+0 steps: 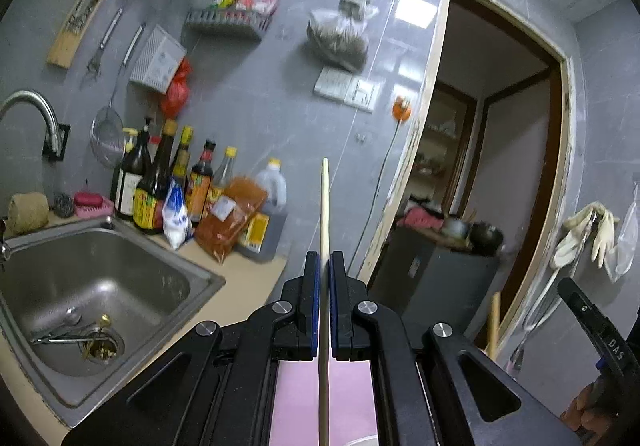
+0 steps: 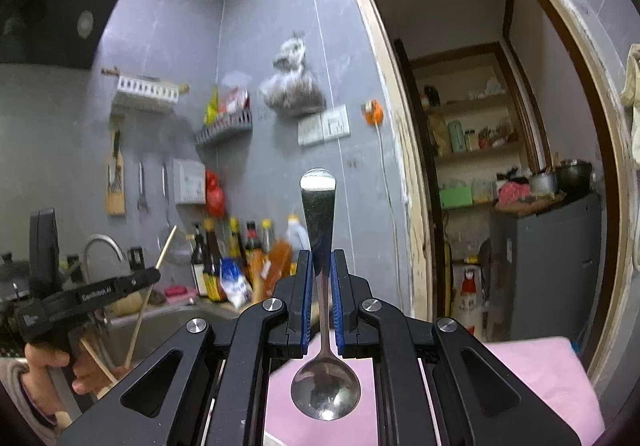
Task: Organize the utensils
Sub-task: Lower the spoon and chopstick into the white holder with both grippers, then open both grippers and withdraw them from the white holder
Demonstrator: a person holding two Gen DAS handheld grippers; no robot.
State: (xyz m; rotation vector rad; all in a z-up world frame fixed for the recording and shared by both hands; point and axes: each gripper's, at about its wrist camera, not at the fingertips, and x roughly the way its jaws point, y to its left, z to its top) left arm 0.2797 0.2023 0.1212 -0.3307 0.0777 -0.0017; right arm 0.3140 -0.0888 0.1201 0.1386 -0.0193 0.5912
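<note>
Left wrist view: your left gripper (image 1: pixel 324 260) is pinching a chopstick (image 1: pixel 324 206) between its blue pads; the stick runs straight out toward 12 o'clock and back under the camera toward 6. Sink (image 1: pixel 80 286) sits at 9 o'clock, sauce bottles (image 1: pixel 168 182) at 10 on the tabletop (image 1: pixel 248 286), doorway (image 1: pixel 500 146) at 2. Your right gripper (image 1: pixel 600 346) shows at the 4 o'clock edge, with a metal handle just beside it.

Right wrist view: your right gripper (image 2: pixel 321 258) is clamped on a metal spoon (image 2: pixel 323 286), pads pressing the handle; the bowl lies toward 6 o'clock near the camera, the handle end points to 12. Pink cloth (image 2: pixel 540 374) lies below at 5 o'clock. Your left gripper (image 2: pixel 154 274) is at 9 o'clock, hand (image 2: pixel 52 362) on the grip, with chopsticks crossing it; how many it holds, cannot tell.
</note>
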